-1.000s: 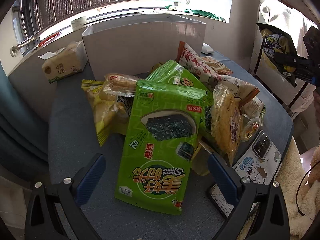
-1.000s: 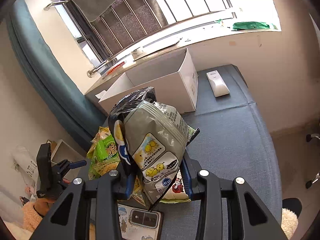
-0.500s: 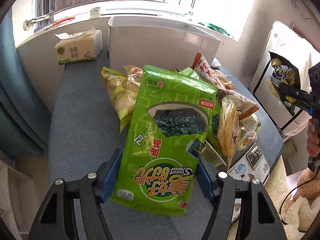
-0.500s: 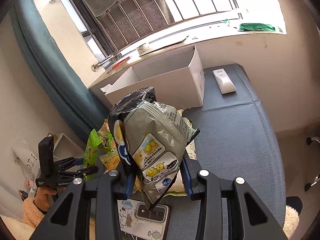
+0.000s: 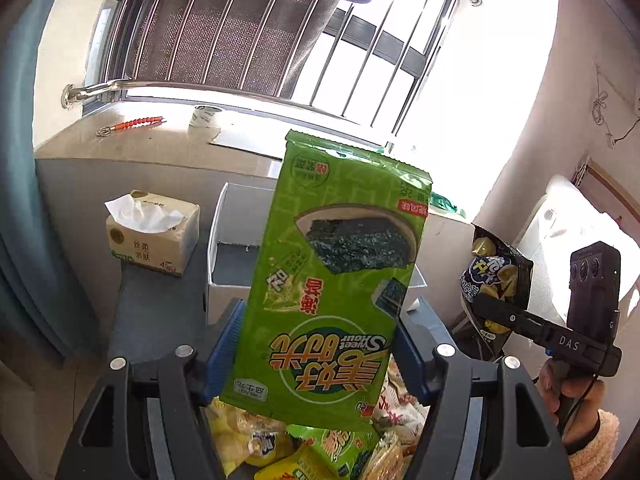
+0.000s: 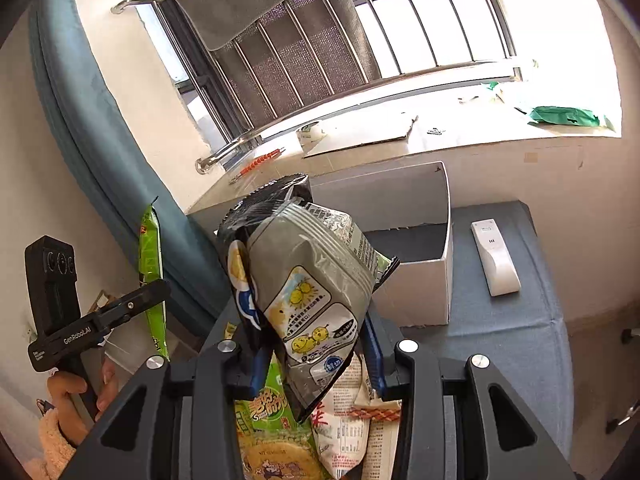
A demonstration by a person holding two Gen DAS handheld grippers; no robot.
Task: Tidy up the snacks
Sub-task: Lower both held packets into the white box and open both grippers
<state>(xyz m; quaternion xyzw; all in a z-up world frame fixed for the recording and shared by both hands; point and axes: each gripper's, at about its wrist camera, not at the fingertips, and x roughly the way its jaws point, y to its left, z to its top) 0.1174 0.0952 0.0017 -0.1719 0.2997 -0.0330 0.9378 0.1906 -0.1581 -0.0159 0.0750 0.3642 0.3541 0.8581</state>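
both grippers hold snack bags above the pile

left gripper (image 5: pixel 320 354) pinches a flat green seaweed packet (image 5: pixel 336 276); right gripper (image 6: pixel 316 364) clamps a crinkled grey-and-black chip bag (image 6: pixel 308 280) near the open white cardboard box (image 6: pixel 416 292).

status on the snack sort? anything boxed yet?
Done: nothing seen in the white box yet. In hand: left gripper holds a green seaweed pack; right gripper holds a grey chip bag. Left: snack pile below.

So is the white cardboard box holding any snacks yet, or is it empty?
Empty as far as can be seen. The white box is open-topped, and the right wrist view shows only bare dark floor inside; the near corner is hidden behind the grey chip bag.
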